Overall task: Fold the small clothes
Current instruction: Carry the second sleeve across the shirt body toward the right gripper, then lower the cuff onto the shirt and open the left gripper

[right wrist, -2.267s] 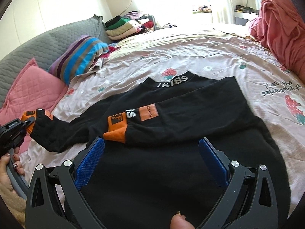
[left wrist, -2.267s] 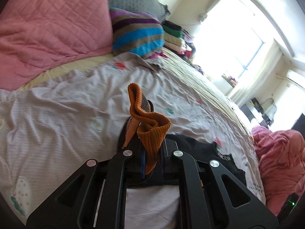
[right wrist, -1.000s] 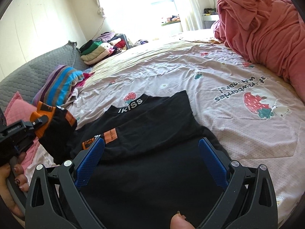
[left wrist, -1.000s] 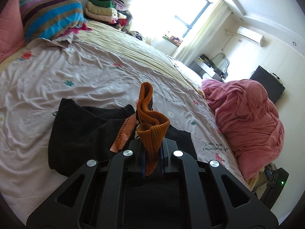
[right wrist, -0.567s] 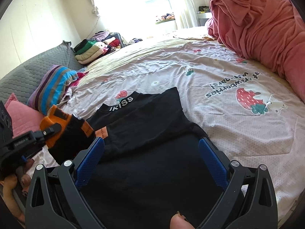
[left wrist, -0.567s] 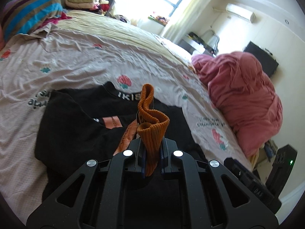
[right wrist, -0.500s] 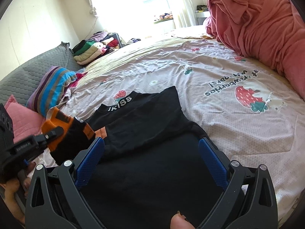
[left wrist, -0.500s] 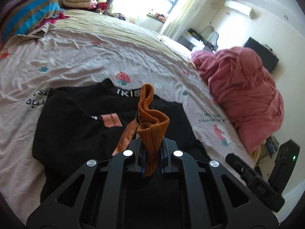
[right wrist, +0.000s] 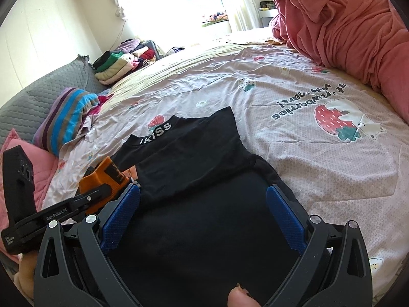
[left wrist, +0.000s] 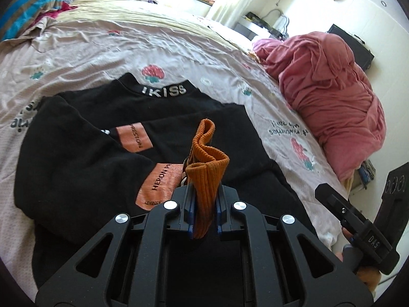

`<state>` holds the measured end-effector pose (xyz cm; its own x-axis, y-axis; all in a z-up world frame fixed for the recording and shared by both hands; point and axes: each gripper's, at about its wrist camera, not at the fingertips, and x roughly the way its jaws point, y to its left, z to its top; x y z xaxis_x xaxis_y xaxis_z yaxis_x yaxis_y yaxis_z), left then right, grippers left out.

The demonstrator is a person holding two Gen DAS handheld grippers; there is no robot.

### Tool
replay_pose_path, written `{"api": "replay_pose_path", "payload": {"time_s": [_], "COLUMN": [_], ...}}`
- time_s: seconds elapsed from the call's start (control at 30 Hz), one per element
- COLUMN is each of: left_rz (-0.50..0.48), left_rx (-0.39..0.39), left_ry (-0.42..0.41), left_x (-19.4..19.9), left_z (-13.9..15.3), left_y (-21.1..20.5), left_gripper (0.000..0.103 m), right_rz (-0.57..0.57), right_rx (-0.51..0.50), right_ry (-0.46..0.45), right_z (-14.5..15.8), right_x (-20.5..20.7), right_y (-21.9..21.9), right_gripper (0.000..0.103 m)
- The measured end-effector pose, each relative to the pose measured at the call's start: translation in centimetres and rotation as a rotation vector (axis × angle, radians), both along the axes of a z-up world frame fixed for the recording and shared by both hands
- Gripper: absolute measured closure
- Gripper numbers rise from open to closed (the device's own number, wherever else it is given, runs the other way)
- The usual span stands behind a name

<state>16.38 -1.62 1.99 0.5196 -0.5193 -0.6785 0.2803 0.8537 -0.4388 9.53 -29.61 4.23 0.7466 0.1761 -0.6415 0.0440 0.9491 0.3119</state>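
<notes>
- Since the earlier frames, the left gripper [left wrist: 203,211] has carried the orange ribbed cuff [left wrist: 206,163] from off to the side of the bed in over the body of the black sweatshirt [left wrist: 84,153], so that sleeve now drapes across the chest.
- Progress, as I judge it: both sleeves are drawn inward, one already lying flat across the front, the other still pinched and not set down; the crosswise fold of the body looks not yet begun.
- On the strawberry-print bedsheet [right wrist: 294,117] the sweatshirt lies spread out, collar lettering "IKISS" [left wrist: 163,91] at the far end, hem towards the cameras.
- Its look: black knit, orange ribbed cuffs, salmon patches with dark lettering [left wrist: 161,180] on the sleeves, soft creases where the sleeves overlap.
- Left gripper: blue pads [left wrist: 189,208] clamped together on the cuff, which stands up crumpled between them.
- Right gripper [right wrist: 203,212]: jaws wide apart, holding nothing, poised over the lower part of the sweatshirt.
</notes>
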Motion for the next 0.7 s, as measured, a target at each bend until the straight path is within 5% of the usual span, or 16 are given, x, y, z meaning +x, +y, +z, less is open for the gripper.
{"api": "replay_pose_path", "payload": {"time_s": [0.23,0.37,0.7], "left_rz": [-0.016,-0.025,0.029], "left_rx": [-0.007,-0.024,-0.051], "left_ry": [0.027,0.036,0.022], "left_x": [0.2,0.2,0.4], "left_z": [-0.6,-0.6,0.4], "left_y": [-0.1,0.1,2.3], "left_gripper": [0.096,0.077,0.049], "right_rz": [-0.004,-0.001,0.06], "right_rx": [0.011,0.01,-0.028], "right_ry": [0.014,0.031,0.105], "right_z": [-0.5,-1.1,-3.4], "right_x": [0.1,0.3,1.0], "right_y": [-0.3,-0.2,1.8], "right_gripper": [0.004,0.004,0.004]}}
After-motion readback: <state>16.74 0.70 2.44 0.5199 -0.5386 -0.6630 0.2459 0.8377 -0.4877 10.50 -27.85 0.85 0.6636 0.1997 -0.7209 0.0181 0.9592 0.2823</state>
